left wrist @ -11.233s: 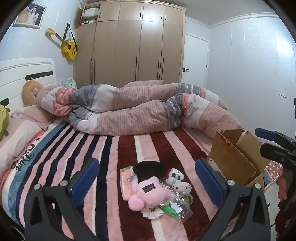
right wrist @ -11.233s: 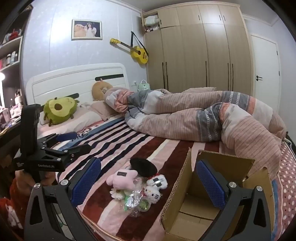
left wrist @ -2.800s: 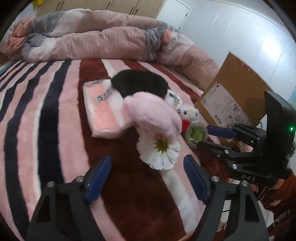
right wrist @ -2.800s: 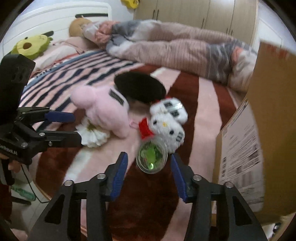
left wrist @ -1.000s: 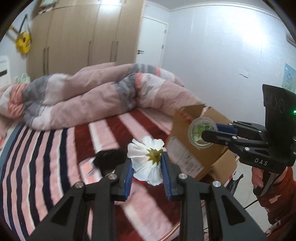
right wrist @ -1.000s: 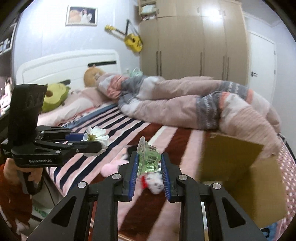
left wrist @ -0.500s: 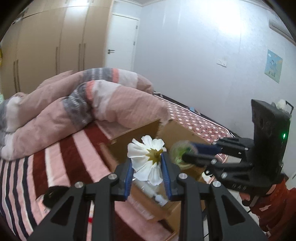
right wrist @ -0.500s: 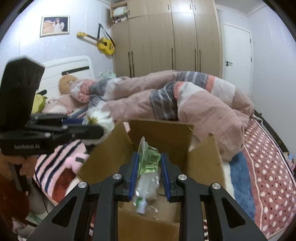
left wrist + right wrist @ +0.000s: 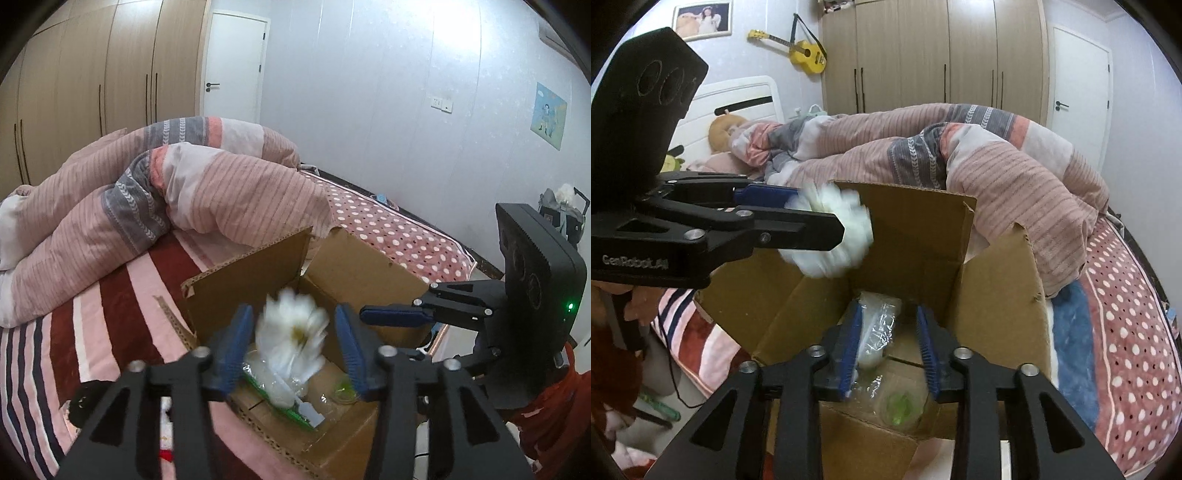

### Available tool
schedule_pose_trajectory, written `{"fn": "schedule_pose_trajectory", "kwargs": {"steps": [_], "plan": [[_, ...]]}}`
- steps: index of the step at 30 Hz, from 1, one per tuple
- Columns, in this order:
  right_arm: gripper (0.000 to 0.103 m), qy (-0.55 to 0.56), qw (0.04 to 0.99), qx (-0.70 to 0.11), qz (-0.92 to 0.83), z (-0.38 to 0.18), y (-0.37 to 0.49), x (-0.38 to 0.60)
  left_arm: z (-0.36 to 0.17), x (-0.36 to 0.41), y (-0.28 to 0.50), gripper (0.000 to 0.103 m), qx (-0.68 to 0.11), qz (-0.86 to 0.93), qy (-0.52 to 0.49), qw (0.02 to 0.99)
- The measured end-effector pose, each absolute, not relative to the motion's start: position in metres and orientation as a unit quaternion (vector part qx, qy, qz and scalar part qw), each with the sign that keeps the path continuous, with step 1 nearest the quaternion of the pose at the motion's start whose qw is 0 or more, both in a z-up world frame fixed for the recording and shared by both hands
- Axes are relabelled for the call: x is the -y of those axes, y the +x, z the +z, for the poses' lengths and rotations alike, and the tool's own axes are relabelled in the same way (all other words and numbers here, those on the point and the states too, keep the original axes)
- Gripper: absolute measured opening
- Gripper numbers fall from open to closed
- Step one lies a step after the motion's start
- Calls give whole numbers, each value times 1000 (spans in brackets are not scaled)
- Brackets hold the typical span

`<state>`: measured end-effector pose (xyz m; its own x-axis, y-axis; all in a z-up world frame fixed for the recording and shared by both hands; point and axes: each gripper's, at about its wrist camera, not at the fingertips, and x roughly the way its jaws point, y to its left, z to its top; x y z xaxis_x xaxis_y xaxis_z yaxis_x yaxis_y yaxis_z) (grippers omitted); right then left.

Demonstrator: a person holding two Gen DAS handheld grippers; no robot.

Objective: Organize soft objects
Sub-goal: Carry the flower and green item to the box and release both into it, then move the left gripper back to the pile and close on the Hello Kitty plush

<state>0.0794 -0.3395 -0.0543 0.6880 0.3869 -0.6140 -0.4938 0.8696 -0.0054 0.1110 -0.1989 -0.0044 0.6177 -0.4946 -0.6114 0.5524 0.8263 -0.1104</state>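
The bed [image 9: 122, 295] carries everything, under a fleece blanket striped in dark red, pink and navy. An open cardboard box [image 9: 354, 273] stands on it near the edge, flaps up. A rumpled pink-and-grey striped duvet [image 9: 155, 199] lies heaped across the bed behind the box. Beyond the box a red sheet with white dots [image 9: 391, 232] covers the bed.

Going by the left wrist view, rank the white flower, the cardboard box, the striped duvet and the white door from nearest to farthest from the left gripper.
1. White flower, between the left gripper's open jaws.
2. Cardboard box, just below and ahead.
3. Striped duvet, heaped beyond the box, to the left.
4. White door, in the back wall.
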Motion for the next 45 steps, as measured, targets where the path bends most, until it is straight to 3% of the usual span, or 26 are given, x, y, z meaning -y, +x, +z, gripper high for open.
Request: {"fn": "schedule_pose_trajectory", "kwargs": {"steps": [2, 7, 14, 24, 26, 34, 41, 45], "plan": [[43, -85, 915, -313, 242, -54, 81, 339, -3, 199, 110, 59, -323, -286, 49, 901], [82, -80, 913, -310, 253, -52, 80, 337, 8, 187, 102, 82, -301, -275, 46, 912], [103, -74, 912, -300, 268, -41, 73, 324, 23, 149, 85, 96, -275, -237, 40, 931], [102, -102, 925, -252, 264, -13, 53, 284, 28, 67, 56, 100, -256, -177, 19, 950], [97, -97, 921, -247, 284, -7, 47, 269, 26, 49, 49, 100, -255, -167, 13, 952], [54, -112, 908, -234, 329, -5, 31, 206, 8, -9, 37, 100, -262, -133, -7, 956], [52, -107, 884, -280, 358, -33, 37, 153, -22, -39, 44, 100, -281, -141, -38, 949], [52, -101, 877, -309, 353, -55, 48, 137, -40, -38, 56, 90, -299, -163, -45, 939]]}}
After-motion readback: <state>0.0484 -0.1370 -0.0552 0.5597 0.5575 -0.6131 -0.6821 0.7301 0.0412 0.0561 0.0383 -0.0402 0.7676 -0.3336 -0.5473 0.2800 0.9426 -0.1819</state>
